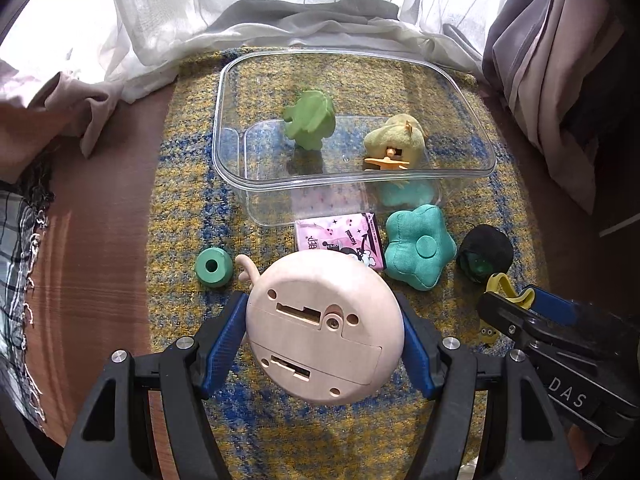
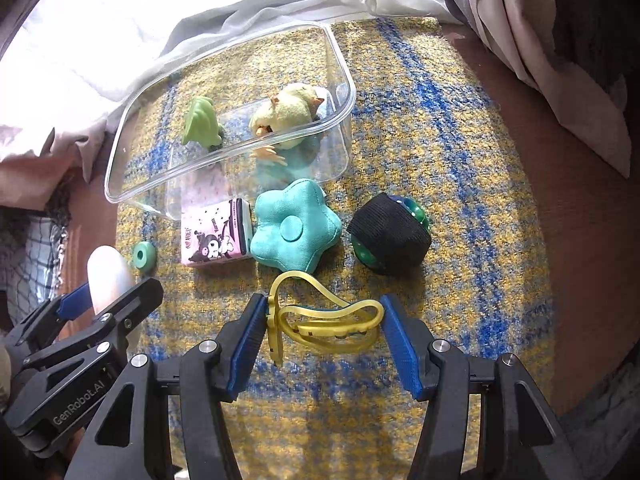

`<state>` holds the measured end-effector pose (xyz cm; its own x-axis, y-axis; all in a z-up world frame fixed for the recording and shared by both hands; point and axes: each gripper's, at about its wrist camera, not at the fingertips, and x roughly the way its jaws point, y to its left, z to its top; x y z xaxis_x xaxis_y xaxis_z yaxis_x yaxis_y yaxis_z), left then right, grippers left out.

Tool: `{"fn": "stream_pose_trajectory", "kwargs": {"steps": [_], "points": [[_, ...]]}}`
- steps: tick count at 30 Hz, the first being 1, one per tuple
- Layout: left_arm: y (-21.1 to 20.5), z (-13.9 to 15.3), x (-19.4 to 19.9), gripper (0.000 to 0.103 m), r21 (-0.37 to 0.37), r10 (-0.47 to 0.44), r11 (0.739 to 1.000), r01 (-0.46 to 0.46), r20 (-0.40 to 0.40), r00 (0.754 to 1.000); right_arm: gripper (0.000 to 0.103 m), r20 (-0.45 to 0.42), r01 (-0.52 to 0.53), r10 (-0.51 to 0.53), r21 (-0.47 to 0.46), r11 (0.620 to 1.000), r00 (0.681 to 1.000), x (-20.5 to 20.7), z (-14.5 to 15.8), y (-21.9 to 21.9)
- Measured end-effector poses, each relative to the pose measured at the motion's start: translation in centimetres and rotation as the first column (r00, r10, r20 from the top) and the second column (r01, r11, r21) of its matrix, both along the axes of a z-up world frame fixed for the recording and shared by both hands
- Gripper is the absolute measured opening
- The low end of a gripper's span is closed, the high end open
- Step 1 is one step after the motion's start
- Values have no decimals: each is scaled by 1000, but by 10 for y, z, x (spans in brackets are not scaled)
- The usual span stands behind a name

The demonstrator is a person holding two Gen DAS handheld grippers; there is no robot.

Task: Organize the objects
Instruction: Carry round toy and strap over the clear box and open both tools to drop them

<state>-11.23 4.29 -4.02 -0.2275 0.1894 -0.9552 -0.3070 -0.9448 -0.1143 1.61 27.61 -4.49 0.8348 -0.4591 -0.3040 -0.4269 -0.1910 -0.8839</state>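
Note:
My left gripper (image 1: 324, 332) is shut on a round pink plastic toy (image 1: 324, 328), its underside facing the camera, held above the cloth. My right gripper (image 2: 322, 328) is open around a yellow rubber strap (image 2: 320, 320) that lies on the cloth, its pads (image 2: 250, 334) beside the strap. The clear plastic box (image 1: 460, 168) stands behind, holding a green figure (image 1: 308, 120) and a yellow plush chick (image 1: 396, 140). In front of the box lie a pink tissue pack (image 1: 340, 236), a teal star cushion (image 1: 420, 248), a black-wrapped green ball (image 1: 486, 252) and a green ring (image 1: 213, 267).
A yellow-and-blue woven cloth (image 2: 440, 160) covers the brown table (image 2: 580, 240). White and grey curtains (image 1: 280, 8) hang behind the box. A checked fabric (image 1: 16, 280) lies at the left edge.

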Motion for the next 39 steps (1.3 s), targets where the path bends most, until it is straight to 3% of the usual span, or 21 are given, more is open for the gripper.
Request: {"fn": "stream_pose_trajectory", "kwargs": {"steps": [9,10,13,25,39], "points": [[-4,20,-10,70,11,27,1000,-26,-47,999,58,-74,-138,139,12,990,988,-20,-6,21],[-4,22,-10,70,9,79,997,-79,-49,996,58,-78,-147,148,13,989,986,-21,-7,23],[-5,28,-15,70,12,102,995,-101,-60,993,58,-94,-175,176,20,984,980,-24,-10,30],[-7,49,-34,70,27,126,992,-124,-102,987,58,-152,-282,285,40,959,947,-34,-24,54],[-6,43,-71,70,-2,142,990,-143,-99,985,58,-181,-353,349,13,935,919,-14,-55,85]]}}
